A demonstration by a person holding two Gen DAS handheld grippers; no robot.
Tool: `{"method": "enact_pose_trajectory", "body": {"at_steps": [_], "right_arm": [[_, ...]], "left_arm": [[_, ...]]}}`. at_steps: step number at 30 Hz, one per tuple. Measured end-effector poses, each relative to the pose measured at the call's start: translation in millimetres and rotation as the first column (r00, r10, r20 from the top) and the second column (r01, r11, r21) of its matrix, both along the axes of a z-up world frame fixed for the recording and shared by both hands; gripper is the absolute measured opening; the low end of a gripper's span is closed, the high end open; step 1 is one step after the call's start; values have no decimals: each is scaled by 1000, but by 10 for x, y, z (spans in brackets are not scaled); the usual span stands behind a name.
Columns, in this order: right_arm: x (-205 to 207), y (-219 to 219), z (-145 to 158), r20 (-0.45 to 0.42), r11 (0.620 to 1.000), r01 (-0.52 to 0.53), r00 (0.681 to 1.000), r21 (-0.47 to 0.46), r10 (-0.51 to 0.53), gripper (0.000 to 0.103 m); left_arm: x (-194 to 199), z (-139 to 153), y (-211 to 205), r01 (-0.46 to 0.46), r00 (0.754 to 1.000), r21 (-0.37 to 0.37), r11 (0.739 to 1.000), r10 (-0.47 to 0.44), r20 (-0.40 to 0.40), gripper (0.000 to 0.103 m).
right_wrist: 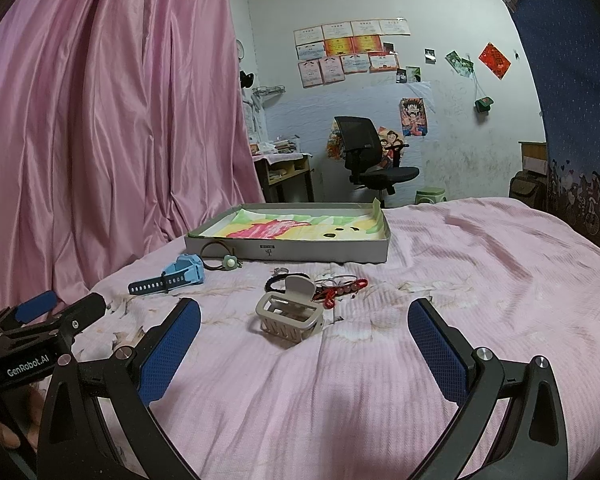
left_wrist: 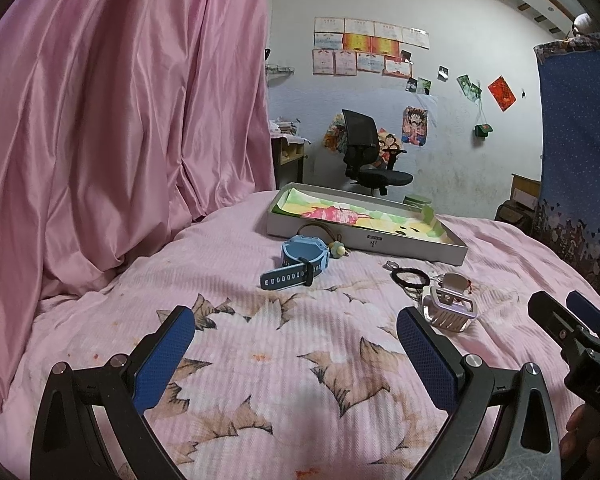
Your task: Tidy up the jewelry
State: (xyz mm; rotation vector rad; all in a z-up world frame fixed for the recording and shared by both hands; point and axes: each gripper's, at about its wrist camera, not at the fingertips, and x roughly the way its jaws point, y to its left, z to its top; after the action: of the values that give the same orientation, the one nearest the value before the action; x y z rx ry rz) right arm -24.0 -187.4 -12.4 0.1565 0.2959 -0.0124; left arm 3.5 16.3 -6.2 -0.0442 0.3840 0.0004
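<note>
A shallow grey box (left_wrist: 364, 245) (right_wrist: 288, 249), lined with a colourful drawing, lies on the pink bedspread. In front of it lie a blue watch (left_wrist: 296, 266) (right_wrist: 176, 274), a brown hair tie with a flower charm (left_wrist: 334, 246) (right_wrist: 224, 258), a black hair band (left_wrist: 410, 278) (right_wrist: 278, 280), a red beaded bracelet (right_wrist: 342, 290) and a beige claw hair clip (left_wrist: 450, 308) (right_wrist: 290, 314). My left gripper (left_wrist: 296, 328) is open over the bedspread, short of the watch. My right gripper (right_wrist: 304, 320) is open too, with the claw clip just ahead between its fingers.
Pink curtains (left_wrist: 120, 120) hang at the left of the bed. A black office chair (left_wrist: 370, 152) stands past the bed's far edge, beside a desk (right_wrist: 286, 172). A blue patterned cloth (left_wrist: 576, 140) hangs at the right. Bare bedspread (right_wrist: 480, 260) stretches right of the box.
</note>
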Motion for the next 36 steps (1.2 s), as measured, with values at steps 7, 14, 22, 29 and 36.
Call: {"method": "enact_pose_trajectory", "body": {"at_steps": [7,14,22,29,36], "right_arm": [[14,8,11,-6,1000,2,1000,6,-2,102],[151,17,69,-43,997,-15,999,78,18,102],[554,-52,82,-113,995,-72,990,67,79,102],[953,-48,76,-208,990,-128,968,53,137,102],[1250,-27,-54,-278,986,-153,946,62,164,102]], "left_arm": [[76,6,-20,-15,1000,1,1000,16,-20,102],[324,131,41,-41,995,4,999,41,-95,102],[828,357,164,18,989,-30,999,-22,-148,102],[1292,233,166,107,967,-27,994,-110,-228,102],[1699,-24,175,154,924,-79,985,-172,-341,102]]}}
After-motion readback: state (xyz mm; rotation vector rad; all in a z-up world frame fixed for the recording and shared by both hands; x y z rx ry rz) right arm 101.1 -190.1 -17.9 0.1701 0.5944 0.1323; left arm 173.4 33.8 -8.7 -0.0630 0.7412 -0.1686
